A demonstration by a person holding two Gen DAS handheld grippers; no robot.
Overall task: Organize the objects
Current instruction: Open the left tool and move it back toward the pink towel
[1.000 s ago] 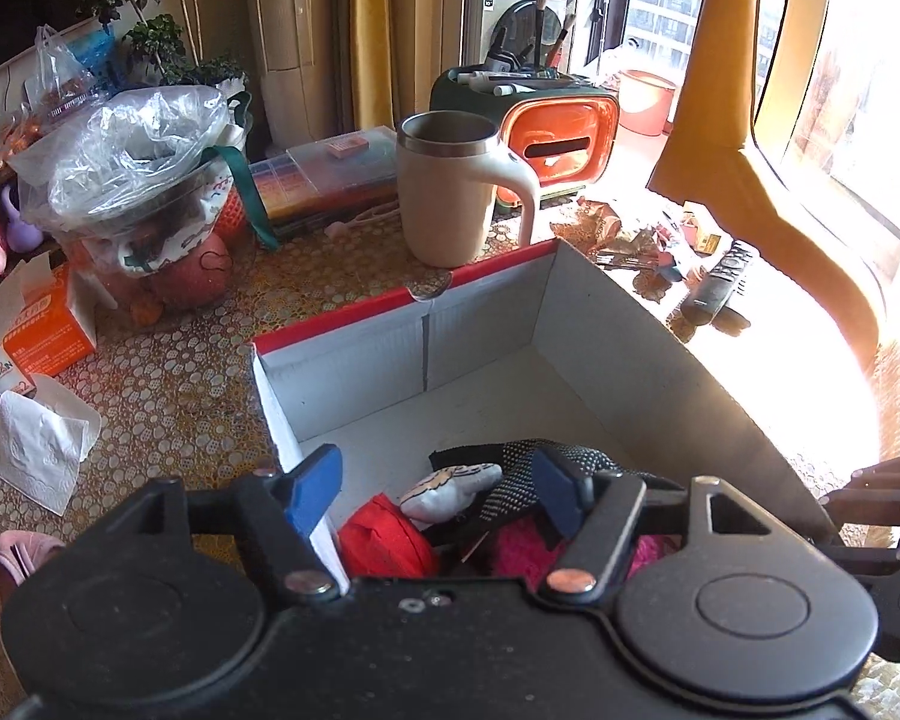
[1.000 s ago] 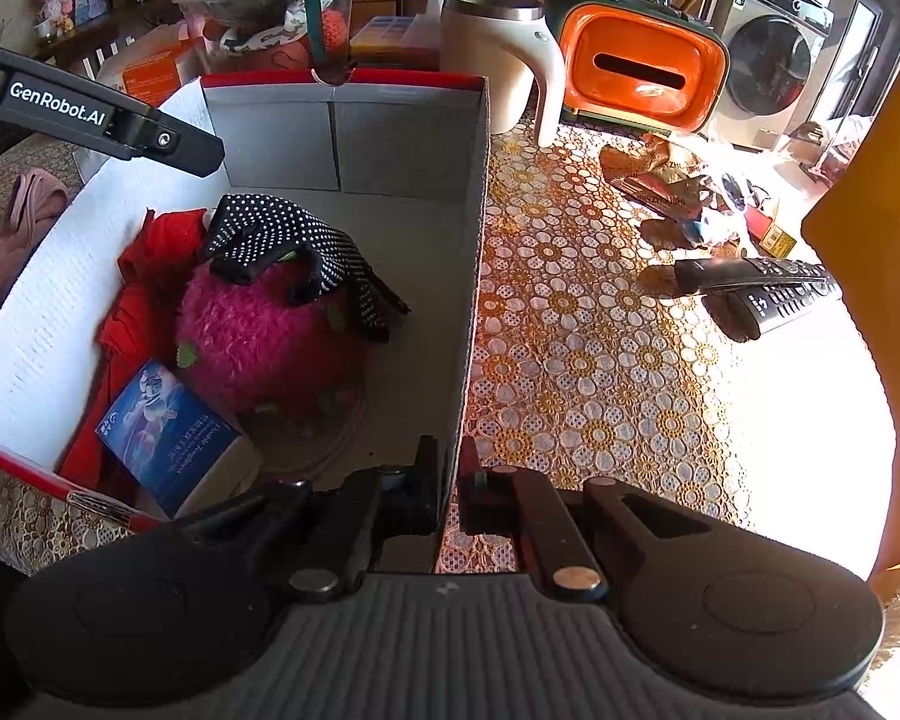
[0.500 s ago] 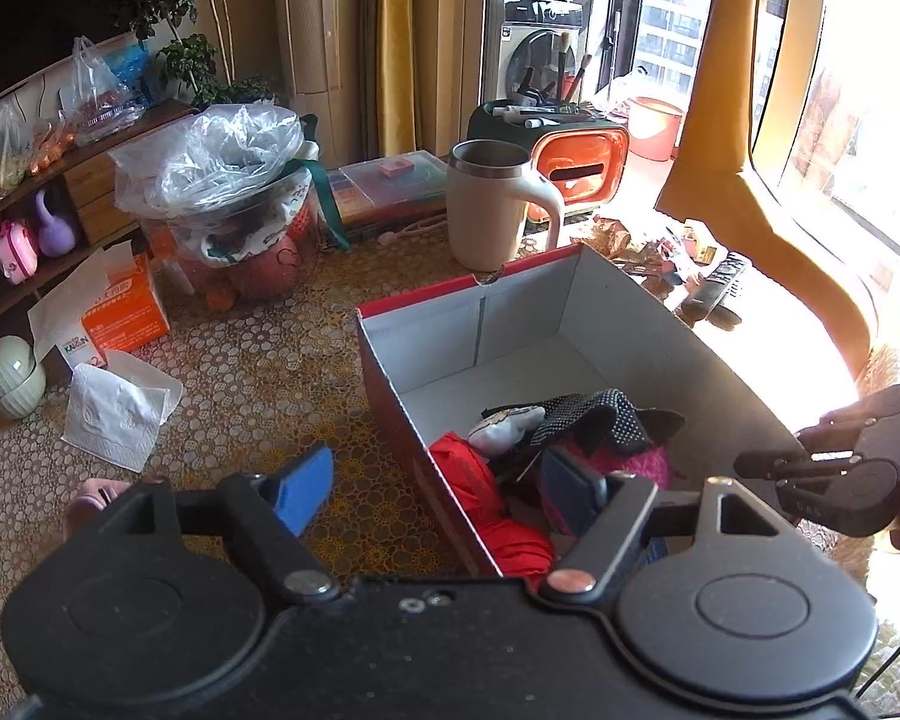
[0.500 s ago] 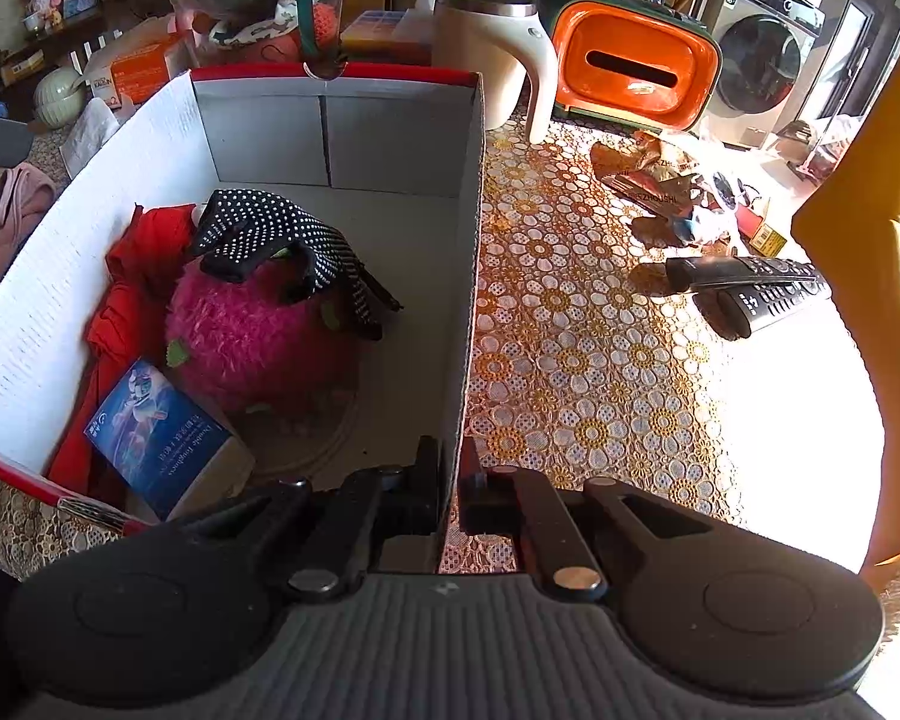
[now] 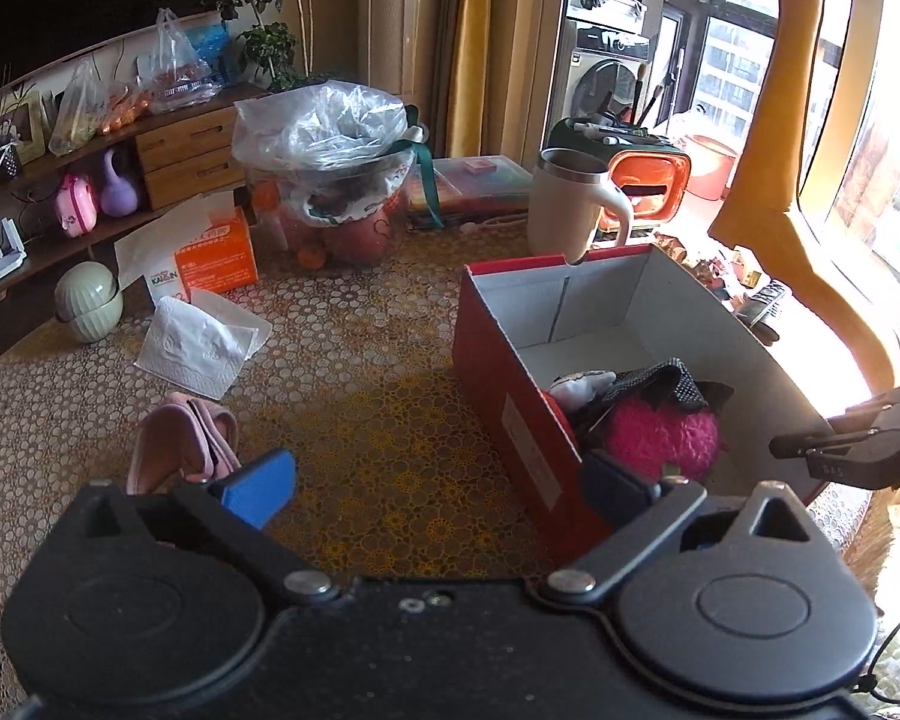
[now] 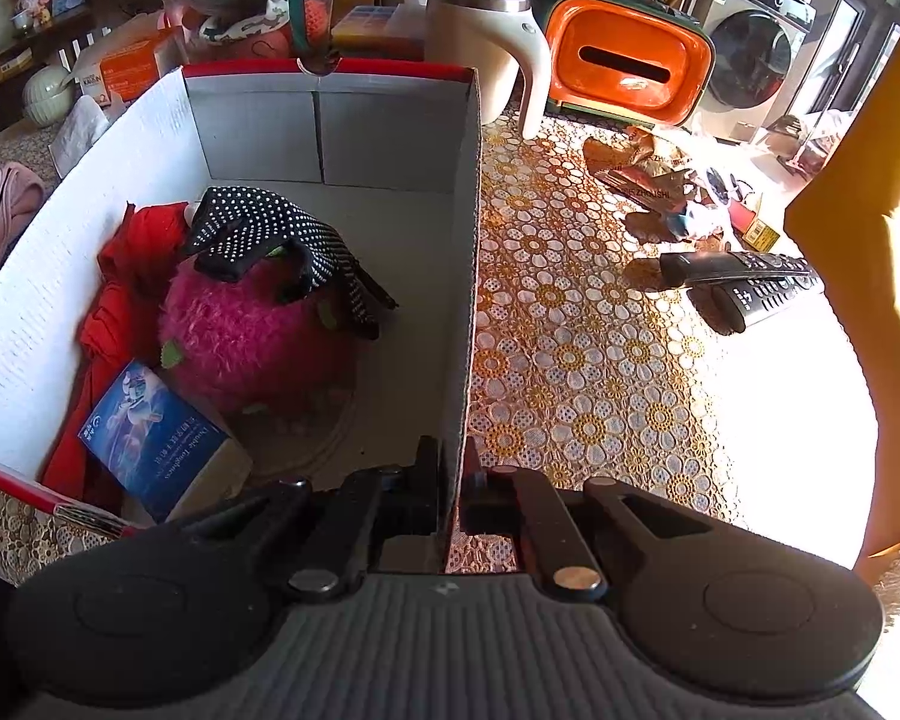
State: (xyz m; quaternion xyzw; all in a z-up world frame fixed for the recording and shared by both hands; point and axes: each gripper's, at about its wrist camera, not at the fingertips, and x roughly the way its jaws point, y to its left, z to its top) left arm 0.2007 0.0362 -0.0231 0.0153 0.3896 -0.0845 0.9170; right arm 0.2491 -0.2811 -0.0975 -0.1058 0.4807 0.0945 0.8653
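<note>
A living room lies behind the scene, with a low wooden shelf (image 5: 168, 138) along the far wall, yellow curtains (image 5: 471, 48) and a washing machine (image 5: 609, 81) by the bright window. In front stands a table (image 5: 354, 384) under a lace cloth of golden flowers.

On the table sits a red cardboard box (image 5: 510, 396), white inside. It holds a fuzzy pink toy (image 6: 252, 330) with a black dotted glove (image 6: 270, 234) draped over it, a red cloth (image 6: 126, 294) along the left wall, and a blue booklet (image 6: 156, 438) in the near corner.

Behind the box stand a cream mug (image 5: 570, 210), an orange container (image 6: 624, 63) and a pot wrapped in clear plastic (image 5: 330, 144). An orange tissue box (image 5: 213, 255) and a loose white tissue (image 5: 201, 342) lie to the left. Two remote controls (image 6: 750, 282) lie right of the box.

A folded pink cloth (image 5: 180, 444) lies on the table left of the box, near the left gripper (image 5: 438, 483), whose jaws are opening wide with nothing between them. The right gripper (image 6: 450, 480) is clamped on the box's right wall.
</note>
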